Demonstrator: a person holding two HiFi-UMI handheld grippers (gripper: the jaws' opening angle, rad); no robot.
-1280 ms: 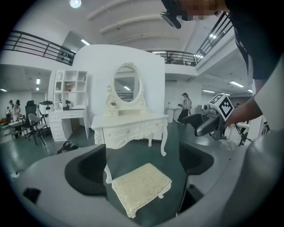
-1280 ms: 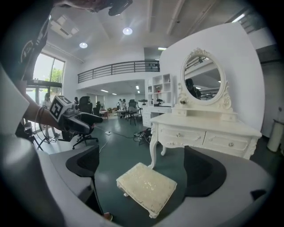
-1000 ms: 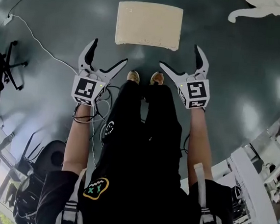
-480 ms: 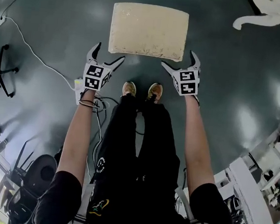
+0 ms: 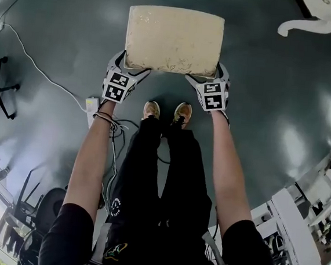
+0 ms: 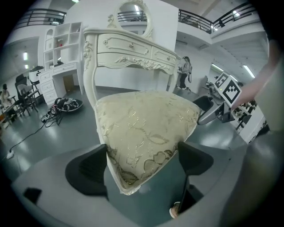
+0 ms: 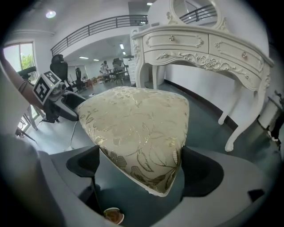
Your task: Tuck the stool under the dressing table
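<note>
Floor (image 5: pixel 290 112) beneath stool (image 5: pixel 174 39), fingers (image 6: pixel 86 170) at corners

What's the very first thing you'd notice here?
The cream stool with gold flowers, in the middle of the dark floor. The left claw and right claw each have a near corner of it between their open jaws. Just beyond it stands the fancy white dressing table.

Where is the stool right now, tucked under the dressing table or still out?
Still out. In the head view the stool sits wholly short of the dressing table legs, near the person's shoes.
</note>
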